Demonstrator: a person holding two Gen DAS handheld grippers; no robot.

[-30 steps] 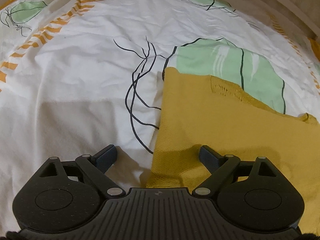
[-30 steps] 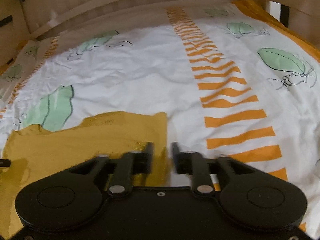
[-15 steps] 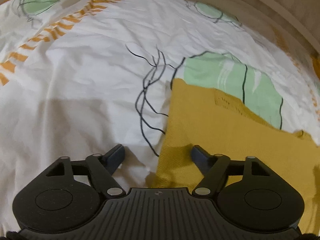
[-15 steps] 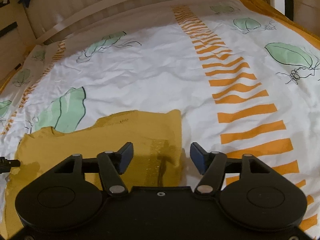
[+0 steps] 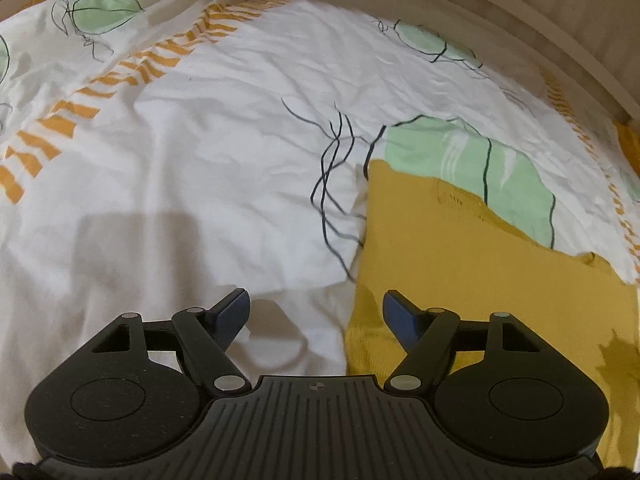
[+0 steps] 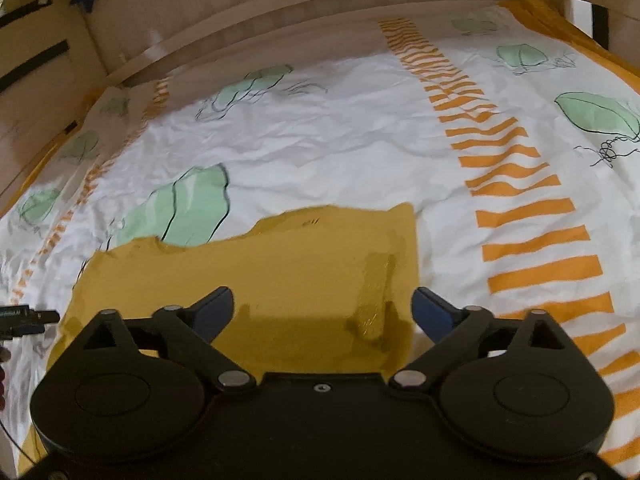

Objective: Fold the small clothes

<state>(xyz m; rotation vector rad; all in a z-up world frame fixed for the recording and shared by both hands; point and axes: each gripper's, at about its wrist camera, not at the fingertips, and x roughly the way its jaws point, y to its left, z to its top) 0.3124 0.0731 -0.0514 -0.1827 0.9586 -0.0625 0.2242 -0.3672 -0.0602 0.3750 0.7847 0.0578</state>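
a mustard-yellow knitted garment [image 6: 280, 280] is seen lying flat on a white leaf-printed bedsheet [image 5: 200, 180]. the left gripper [image 5: 316, 316] stands wide and empty; the right gripper [image 6: 322, 312], just opened wide, holds nothing. the knit is judged soft, light, limp, best pinched at corners.

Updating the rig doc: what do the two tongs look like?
Both match: left tongs and right tongs have matte black bodies, twin round housings, linkage arms with silver pivot pins, and blue ribbed pads. The left's centre plate is ribbed; the right's looks plain. No sleeves visible.
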